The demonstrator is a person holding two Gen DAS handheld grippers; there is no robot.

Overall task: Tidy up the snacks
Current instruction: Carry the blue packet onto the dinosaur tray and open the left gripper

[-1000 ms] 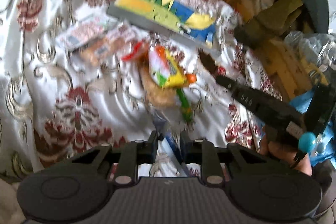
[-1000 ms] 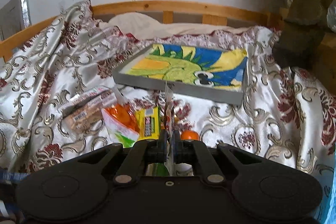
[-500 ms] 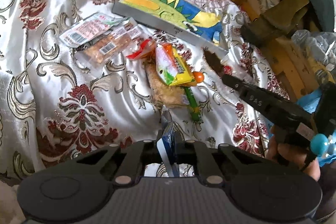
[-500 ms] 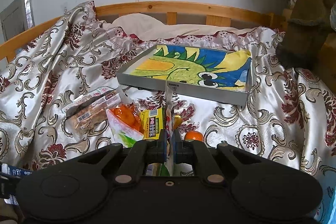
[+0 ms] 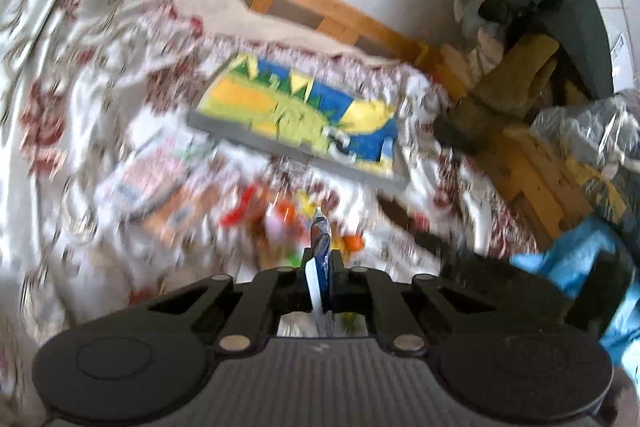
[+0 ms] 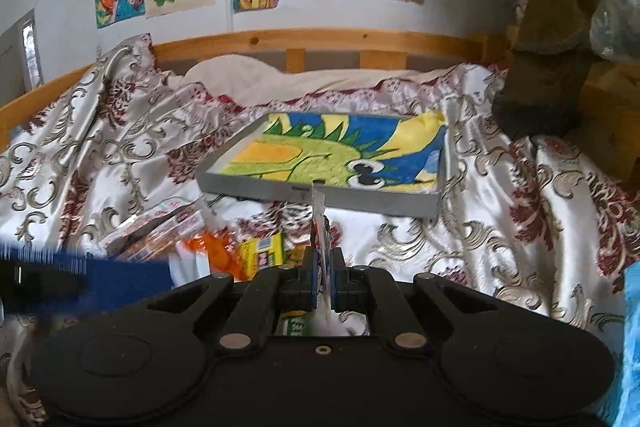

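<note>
On the bed, over a satin bedspread [image 6: 500, 187] with red and gold scrollwork, both grippers are clenched on thin snack wrappers. The left gripper [image 5: 320, 267] pinches a blue-and-white packet [image 5: 320, 251] edge-on between its fingers, lifted clear of the cover; the right gripper [image 6: 322, 269] grips a clear, silvery wrapper [image 6: 320, 219] the same way, its free end standing upright. The rest of the snacks [image 6: 224, 247] — an orange pouch, a yellow pack, pale biscuit packets — lie heaped on the bedspread just in front of a shallow grey tray [image 6: 280, 189] lined with a bright dragon drawing. The tray holds no snacks and looks like the likely place for them.

These packets seem light, floppy and slick — film that crumples and slides. A pinch at a sealed seam or a flat end probably holds best; the middle would squash whatever is inside, biscuits especially.
</note>
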